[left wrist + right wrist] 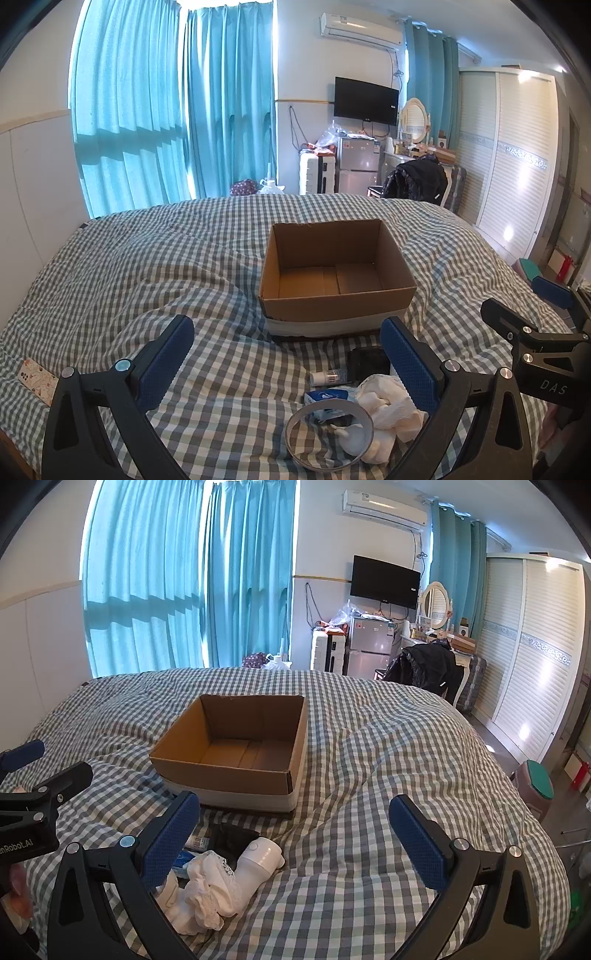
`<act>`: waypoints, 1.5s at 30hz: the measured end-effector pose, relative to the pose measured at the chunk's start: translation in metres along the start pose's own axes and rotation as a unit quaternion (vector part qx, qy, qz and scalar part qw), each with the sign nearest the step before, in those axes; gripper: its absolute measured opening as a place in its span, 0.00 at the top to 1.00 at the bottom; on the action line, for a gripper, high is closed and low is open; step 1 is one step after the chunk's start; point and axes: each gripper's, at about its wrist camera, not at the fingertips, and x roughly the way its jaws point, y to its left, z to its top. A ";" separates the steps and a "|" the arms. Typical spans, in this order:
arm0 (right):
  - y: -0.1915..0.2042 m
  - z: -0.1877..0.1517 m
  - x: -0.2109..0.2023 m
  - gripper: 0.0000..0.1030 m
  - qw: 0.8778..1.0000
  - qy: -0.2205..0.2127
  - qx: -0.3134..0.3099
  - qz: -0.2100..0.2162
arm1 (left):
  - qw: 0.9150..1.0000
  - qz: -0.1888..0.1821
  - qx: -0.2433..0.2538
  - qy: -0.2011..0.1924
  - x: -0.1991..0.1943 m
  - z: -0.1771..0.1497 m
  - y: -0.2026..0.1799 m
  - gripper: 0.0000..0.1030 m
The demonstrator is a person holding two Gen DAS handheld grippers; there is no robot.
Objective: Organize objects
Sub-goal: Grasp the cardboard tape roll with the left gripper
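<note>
Surface: my work area is a bed covered in a grey-and-white checked quilt (129, 266), rumpled into folds.
Container: an open brown cardboard box (334, 275) with a white band along its base sits on the quilt ahead of both tongs; its interior shows only bare cardboard.
Object cluster: the loose items lie together on the quilt just in front of the box's near wall.
Item 1: a thin silvery ring-shaped band (328, 435) lies nearest my left camera, resting on the other items.
Item 2: a crumpled white lace-edged cloth (212, 890) touches the ring's right side.
Item 3: a white cylindrical plastic bottle-shaped device (258, 864) lies tilted against the cloth.
Item 4: a blue-and-white flat packet (327, 397) is partly under the ring.
Item 5: a small white tube with a barcode label (328, 376) lies beside a black flat pouch (369, 362).
Left tongs (288, 363): spread wide, holding nothing, above the cluster.
Right tongs (295, 843): spread wide, holding nothing; the cluster lies at the left finger.
Periphery: a patterned phone case (37, 376) lies on the quilt, well left of the cluster.
</note>
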 end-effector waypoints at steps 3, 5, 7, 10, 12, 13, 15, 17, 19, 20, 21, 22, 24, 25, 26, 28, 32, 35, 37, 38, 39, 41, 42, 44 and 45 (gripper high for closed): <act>0.001 0.000 0.001 0.00 1.000 0.004 0.000 0.001 | 1.000 0.000 0.001 0.003 0.002 0.000 0.000 0.00; 0.002 0.000 0.003 0.00 1.000 0.005 -0.002 0.001 | 1.000 -0.002 0.000 0.005 0.003 0.000 0.001 0.00; 0.002 -0.001 0.004 0.00 1.000 0.005 -0.002 0.001 | 1.000 -0.001 0.000 0.005 0.004 0.000 0.000 0.00; 0.003 -0.001 0.005 0.00 1.000 0.007 -0.003 0.002 | 1.000 -0.001 0.000 0.008 0.005 -0.001 -0.001 0.00; 0.003 -0.001 0.005 0.00 1.000 0.007 -0.003 0.003 | 1.000 0.001 -0.001 0.008 0.006 0.000 0.000 0.00; 0.003 -0.001 0.004 0.00 1.000 0.007 -0.003 0.003 | 1.000 0.000 -0.001 0.008 0.005 0.000 -0.001 0.00; 0.003 -0.001 0.004 0.00 1.000 0.007 -0.003 0.004 | 1.000 0.001 -0.001 0.007 0.005 0.000 -0.001 0.00; 0.004 0.001 0.004 0.00 1.000 0.009 -0.004 0.003 | 1.000 0.000 0.001 0.007 0.005 0.001 0.000 0.00; 0.005 0.002 0.004 0.00 1.000 0.010 -0.006 0.004 | 1.000 0.000 0.002 0.007 0.004 0.002 -0.001 0.00; 0.006 0.002 0.003 0.00 1.000 0.009 -0.007 0.004 | 1.000 -0.001 0.003 0.007 0.003 0.002 -0.001 0.00; 0.007 0.003 0.002 0.00 1.000 0.008 -0.008 0.003 | 1.000 0.000 0.003 0.006 0.002 0.003 -0.001 0.00; 0.007 0.005 0.000 0.00 1.000 0.007 -0.009 0.003 | 1.000 0.000 0.003 0.006 0.002 0.003 -0.002 0.00; 0.008 0.006 -0.003 0.00 1.000 0.005 -0.010 0.004 | 1.000 -0.003 0.002 0.009 0.000 0.003 -0.002 0.00; 0.009 0.007 -0.005 0.00 1.000 0.004 -0.011 0.005 | 1.000 -0.004 0.003 0.010 -0.001 0.004 -0.002 0.00; 0.009 0.008 -0.007 0.00 1.000 0.003 -0.012 0.005 | 1.000 -0.006 0.003 0.010 -0.003 0.004 -0.002 0.00; 0.010 0.010 -0.013 0.00 1.000 0.000 -0.014 0.005 | 1.000 -0.008 0.004 0.007 -0.006 0.004 -0.002 0.00; 0.010 0.013 -0.021 0.00 1.000 -0.002 -0.013 0.015 | 1.000 -0.015 0.008 0.012 -0.011 0.001 -0.001 0.00; 0.009 0.010 -0.020 0.00 1.000 0.008 -0.013 0.017 | 0.999 -0.023 0.007 0.039 -0.005 -0.006 0.001 0.00; 0.010 0.005 -0.015 0.00 0.999 0.022 -0.017 0.017 | 0.998 -0.016 0.011 0.056 0.001 -0.015 0.002 0.00; 0.009 0.001 -0.011 0.00 0.999 0.035 -0.019 0.016 | 0.998 -0.015 0.013 0.063 0.004 -0.019 0.003 0.00; 0.009 -0.002 -0.007 0.00 0.999 0.045 -0.020 0.017 | 0.997 -0.016 0.013 0.073 0.008 -0.024 0.004 0.00; 0.007 -0.011 0.001 0.00 0.998 0.064 -0.020 0.017 | 0.995 -0.022 0.010 0.096 0.017 -0.037 0.005 0.00; 0.005 -0.015 0.005 0.00 0.997 0.070 -0.020 0.017 | 0.994 -0.026 0.010 0.105 0.020 -0.043 0.006 0.00; 0.002 -0.023 0.013 0.00 0.996 0.084 -0.019 0.014 | 0.991 -0.036 0.016 0.128 0.029 -0.054 0.003 0.00; 0.000 -0.027 0.018 0.00 0.996 0.090 -0.017 0.014 | 0.989 -0.041 0.021 0.140 0.035 -0.061 0.001 0.00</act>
